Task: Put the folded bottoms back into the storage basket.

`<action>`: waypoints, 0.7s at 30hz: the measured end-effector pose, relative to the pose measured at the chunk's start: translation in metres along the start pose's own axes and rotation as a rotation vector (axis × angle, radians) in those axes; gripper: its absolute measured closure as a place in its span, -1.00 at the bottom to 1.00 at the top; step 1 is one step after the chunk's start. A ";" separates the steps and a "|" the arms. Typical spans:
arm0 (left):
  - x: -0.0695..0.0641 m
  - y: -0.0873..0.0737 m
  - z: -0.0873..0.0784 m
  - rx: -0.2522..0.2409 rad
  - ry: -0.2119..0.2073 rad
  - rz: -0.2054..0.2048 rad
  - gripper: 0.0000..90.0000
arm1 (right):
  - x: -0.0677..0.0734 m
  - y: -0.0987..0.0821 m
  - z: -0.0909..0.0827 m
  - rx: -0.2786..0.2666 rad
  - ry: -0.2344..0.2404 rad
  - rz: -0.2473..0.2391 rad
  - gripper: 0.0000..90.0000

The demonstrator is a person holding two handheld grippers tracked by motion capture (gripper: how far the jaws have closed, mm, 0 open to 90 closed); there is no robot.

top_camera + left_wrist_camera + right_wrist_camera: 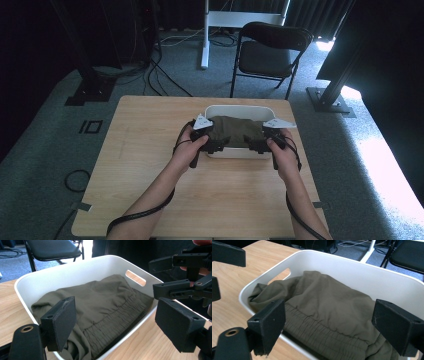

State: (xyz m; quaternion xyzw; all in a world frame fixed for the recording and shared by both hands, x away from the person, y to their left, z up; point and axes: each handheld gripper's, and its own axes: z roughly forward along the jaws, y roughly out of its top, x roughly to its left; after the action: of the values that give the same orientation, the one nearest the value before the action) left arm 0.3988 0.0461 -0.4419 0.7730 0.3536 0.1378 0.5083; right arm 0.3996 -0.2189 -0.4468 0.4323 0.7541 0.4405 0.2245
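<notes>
Olive garment (235,131) sits folded in the white tub (239,109), centre of the high view, elastic waistband (317,326) toward the near rim. Left gripper (216,145) and right gripper (254,145) hover at that rim, both w/ jaws wide apart, nothing held. Best bet: dip both over the rim, pinch the waistband at its two ends, fabric only, not the tub wall. Wooden table (150,165) underneath.
</notes>
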 end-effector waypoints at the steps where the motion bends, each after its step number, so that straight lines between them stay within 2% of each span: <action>1: -0.001 -0.001 -0.002 -0.003 0.001 -0.002 -0.59 | 0.001 -0.001 -0.002 -0.003 0.001 0.000 -0.74; 9: -0.009 -0.013 -0.010 0.015 0.010 0.042 -0.59 | 0.006 -0.015 -0.014 -0.011 0.008 -0.013 -0.74; 15: -0.014 -0.026 -0.013 0.043 0.009 0.047 -0.59 | 0.008 -0.027 -0.021 -0.012 0.009 -0.018 -0.74; 21: -0.018 -0.040 -0.016 0.062 0.019 0.071 -0.59 | 0.011 -0.038 -0.026 0.000 0.015 -0.035 -0.74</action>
State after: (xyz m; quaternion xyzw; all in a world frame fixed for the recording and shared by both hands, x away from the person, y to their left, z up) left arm 0.3603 0.0540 -0.4674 0.7990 0.3350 0.1522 0.4756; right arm 0.3581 -0.2312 -0.4658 0.4156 0.7633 0.4397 0.2264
